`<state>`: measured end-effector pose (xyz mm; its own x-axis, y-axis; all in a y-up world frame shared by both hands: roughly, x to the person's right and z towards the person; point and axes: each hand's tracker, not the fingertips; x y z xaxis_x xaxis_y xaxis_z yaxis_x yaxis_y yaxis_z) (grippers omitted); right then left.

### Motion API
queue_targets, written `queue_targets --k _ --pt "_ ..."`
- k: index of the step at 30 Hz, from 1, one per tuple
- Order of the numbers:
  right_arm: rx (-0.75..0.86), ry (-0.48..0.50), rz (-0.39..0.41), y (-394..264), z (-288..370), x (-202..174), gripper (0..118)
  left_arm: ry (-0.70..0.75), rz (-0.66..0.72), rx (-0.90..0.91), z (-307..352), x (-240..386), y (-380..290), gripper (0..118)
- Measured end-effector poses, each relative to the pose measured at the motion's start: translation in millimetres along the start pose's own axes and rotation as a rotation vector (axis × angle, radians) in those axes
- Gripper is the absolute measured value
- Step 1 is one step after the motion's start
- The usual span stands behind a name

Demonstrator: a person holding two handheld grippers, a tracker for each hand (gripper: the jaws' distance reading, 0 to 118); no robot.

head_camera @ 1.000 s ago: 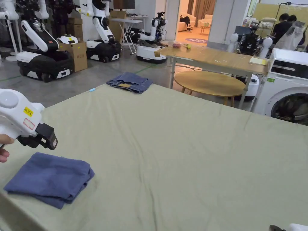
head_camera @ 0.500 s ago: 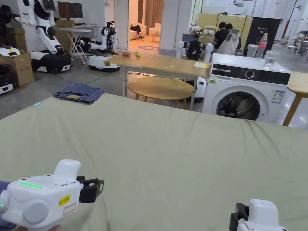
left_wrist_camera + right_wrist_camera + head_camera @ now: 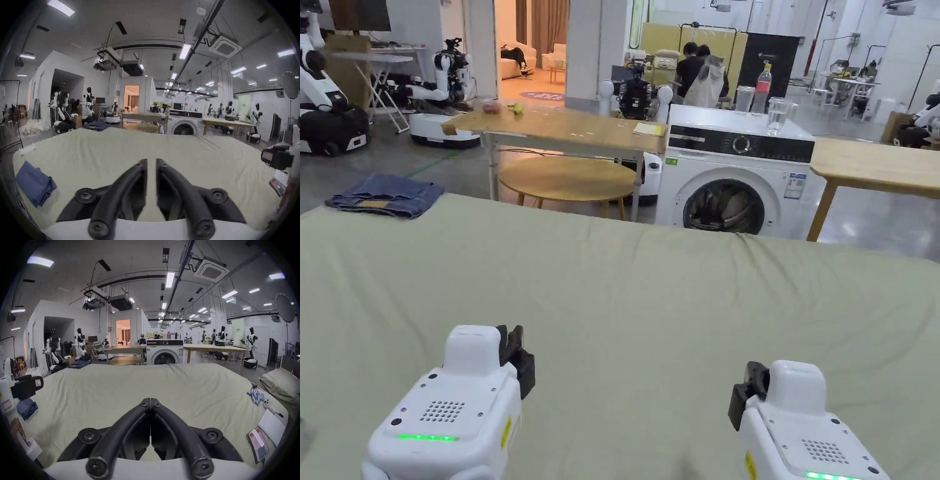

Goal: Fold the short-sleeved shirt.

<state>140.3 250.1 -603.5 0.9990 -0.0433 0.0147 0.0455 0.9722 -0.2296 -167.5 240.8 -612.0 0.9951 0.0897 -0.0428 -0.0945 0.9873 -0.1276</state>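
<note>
I hold 2 grippers low over the near edge of the bed, both clear of the green sheet (image 3: 650,294) and both pointing toward its far edge.

My left gripper (image 3: 151,163) carries nothing. Its jaws stand a narrow slit apart, nearly parallel, with bare sheet showing through the gap. In the head view it (image 3: 515,350) sits at the near left of the bed.

My right gripper (image 3: 150,400) also carries nothing. Its jaw tips meet in a thin line, fully closed on themselves. In the head view it (image 3: 747,390) sits at the near right of the bed, well apart from the left one.

The short-sleeved shirt (image 3: 34,186), dark blue, lies folded into a compact rectangle at the near left corner of the bed, flat on the sheet, well apart from both grippers. In the right gripper view the shirt (image 3: 26,408) shows partly behind the left gripper's body.

A folded pair of jeans (image 3: 384,195) rests at the far left corner of the bed. Along the right edge lie a pillow (image 3: 280,384), a white notebook (image 3: 271,426) and a phone (image 3: 258,444).

Beyond the far edge stands a washing machine (image 3: 737,169).
</note>
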Motion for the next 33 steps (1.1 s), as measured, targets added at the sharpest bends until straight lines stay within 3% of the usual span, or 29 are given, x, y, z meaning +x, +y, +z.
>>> queue_targets --k 18,20,21,23,25,29,33 --pt "0.093 -0.018 -0.012 0 11 -4 0 0.052 -0.061 0.018 12 19 5 0" --pt "0.104 -0.019 0.002 1 11 -4 15 0.056 -0.061 0.014 12 19 5 13" --pt "0.107 -0.024 0.012 1 11 -5 30 0.062 -0.065 -0.001 11 20 6 22" --pt "0.109 -0.029 0.023 2 10 -6 75 0.045 -0.076 -0.022 10 17 9 54" --pt "0.082 -0.004 -0.007 1 7 -4 94 0.034 -0.074 -0.040 8 16 10 71" --pt "0.069 -0.023 -0.062 -1 7 -2 94 0.006 -0.005 -0.006 13 7 12 88" --pt "0.076 -0.041 -0.048 -2 6 -1 94 -0.008 0.011 0.019 17 1 14 90"
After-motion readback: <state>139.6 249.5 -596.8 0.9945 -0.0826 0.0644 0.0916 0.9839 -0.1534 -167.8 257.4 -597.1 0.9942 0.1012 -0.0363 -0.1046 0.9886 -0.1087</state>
